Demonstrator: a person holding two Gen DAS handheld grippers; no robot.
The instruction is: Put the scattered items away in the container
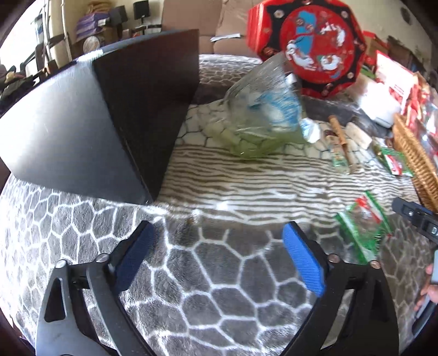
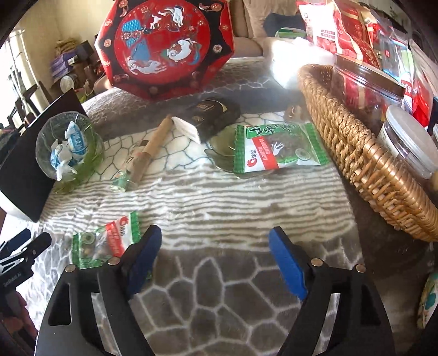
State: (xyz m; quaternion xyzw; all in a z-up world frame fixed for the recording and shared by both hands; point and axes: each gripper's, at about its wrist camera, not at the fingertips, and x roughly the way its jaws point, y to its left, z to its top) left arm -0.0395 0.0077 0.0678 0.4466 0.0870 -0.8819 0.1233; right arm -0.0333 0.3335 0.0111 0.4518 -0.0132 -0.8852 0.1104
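Patterned blanket covers surface point(image 2: 219, 197). Both tongs, left point(image 1: 216, 241) and right point(image 2: 215, 246), wide, empty. Snack packet point(image 2: 105, 242) just left of right tongs; wicker basket point(image 2: 364, 164) ahead-right. Risk: slick packet slipping out.

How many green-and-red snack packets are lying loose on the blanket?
2. One snack packet lies beside the wicker basket, on a glass dish. The other packet lies just left of the right gripper. More may be hidden inside the basket.

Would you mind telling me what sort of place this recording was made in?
Probably a home living room: a beige sofa behind, a plush patterned blanket as the work surface, and a wicker basket full of snacks beside a festive red gift box.
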